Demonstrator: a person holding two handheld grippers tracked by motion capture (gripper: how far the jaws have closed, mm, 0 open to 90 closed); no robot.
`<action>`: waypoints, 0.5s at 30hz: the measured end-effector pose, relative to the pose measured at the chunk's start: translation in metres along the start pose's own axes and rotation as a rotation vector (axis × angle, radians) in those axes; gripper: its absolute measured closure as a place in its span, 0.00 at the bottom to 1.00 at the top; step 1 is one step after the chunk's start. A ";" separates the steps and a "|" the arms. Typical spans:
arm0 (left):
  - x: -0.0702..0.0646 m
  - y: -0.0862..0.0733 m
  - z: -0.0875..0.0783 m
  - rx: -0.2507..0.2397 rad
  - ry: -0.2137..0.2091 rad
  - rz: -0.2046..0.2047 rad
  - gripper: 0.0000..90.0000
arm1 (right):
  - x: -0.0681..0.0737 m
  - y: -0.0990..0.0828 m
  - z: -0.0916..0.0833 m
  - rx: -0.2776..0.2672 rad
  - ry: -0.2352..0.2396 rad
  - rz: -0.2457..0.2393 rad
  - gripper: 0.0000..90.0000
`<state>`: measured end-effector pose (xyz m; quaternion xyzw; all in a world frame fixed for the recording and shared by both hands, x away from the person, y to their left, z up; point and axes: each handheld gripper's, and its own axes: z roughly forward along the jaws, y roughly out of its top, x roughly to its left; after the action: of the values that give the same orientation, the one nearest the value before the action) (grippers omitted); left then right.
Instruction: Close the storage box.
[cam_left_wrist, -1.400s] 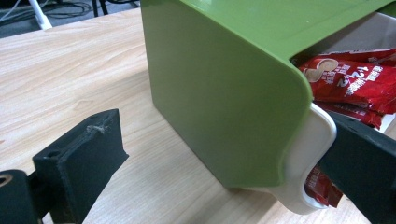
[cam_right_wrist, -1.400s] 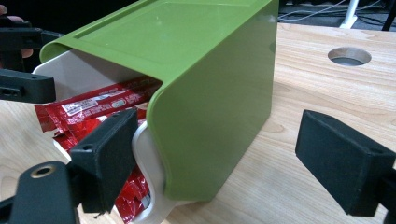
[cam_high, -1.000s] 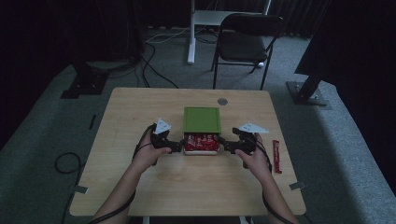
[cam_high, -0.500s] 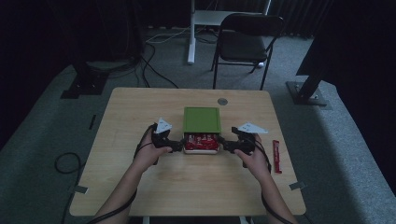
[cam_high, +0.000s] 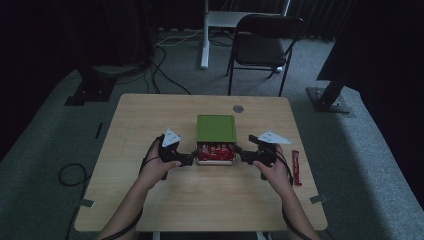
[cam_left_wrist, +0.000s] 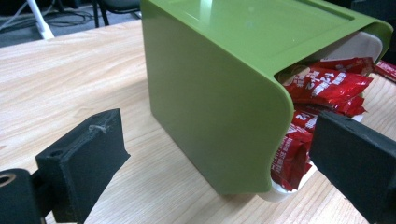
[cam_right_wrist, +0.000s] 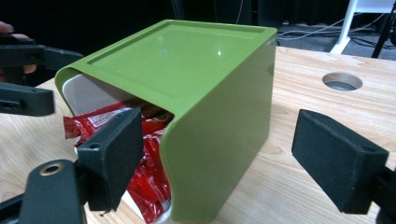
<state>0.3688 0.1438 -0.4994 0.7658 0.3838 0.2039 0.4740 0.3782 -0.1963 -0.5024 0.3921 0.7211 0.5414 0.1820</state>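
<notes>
— On the wooden table (cam_high: 150, 200), has anything shifted over the last second?

— Hardly. Both forearms sit where they were, and the green drawer box (cam_high: 215, 129) is in the same place near the table's middle, its long side running away from the person. The white drawer (cam_high: 215, 161) is pulled out toward the person just as far as before, so the work looks paused rather than advancing.

— What about the left gripper (cam_high: 190, 158)?

— It stays at the box's left front corner. Seen from its own camera, the jaws are spread wide, one out on bare wood, the other in front of the drawer mouth, with the green corner between them. Neither jaw touches anything; it grips nothing.

— And the right gripper (cam_high: 239, 156)?

— Mirror image, on the right front corner. Its jaws are just as wide apart and empty, straddling the green wall without contact.

— Is the drawer full?

— Packed with red snack packets (cam_left_wrist: 322, 86), which crowd up to the shell's lip and stick out past it.

— So what does the stillness mean?

— My reading: the filling is done or nearly so, and the hands are set to steady the box or push the drawer in. One loose red packet (cam_high: 295, 167) lies apart near the right edge of the table, beyond the right hand, so one more pick may remain.
</notes>
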 end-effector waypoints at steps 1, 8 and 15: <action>0.000 0.000 0.000 0.000 0.000 0.000 0.05 | 0.000 0.000 0.000 0.000 0.000 0.000 0.18; 0.004 -0.007 -0.013 0.007 0.019 -0.001 0.05 | -0.007 -0.006 -0.010 0.008 -0.030 0.013 0.18; 0.008 -0.014 -0.020 0.012 0.041 -0.011 0.05 | -0.014 -0.013 -0.019 0.028 -0.055 0.012 0.18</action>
<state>0.3548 0.1650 -0.5024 0.7623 0.3988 0.2145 0.4623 0.3694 -0.2203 -0.5103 0.4137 0.7209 0.5215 0.1929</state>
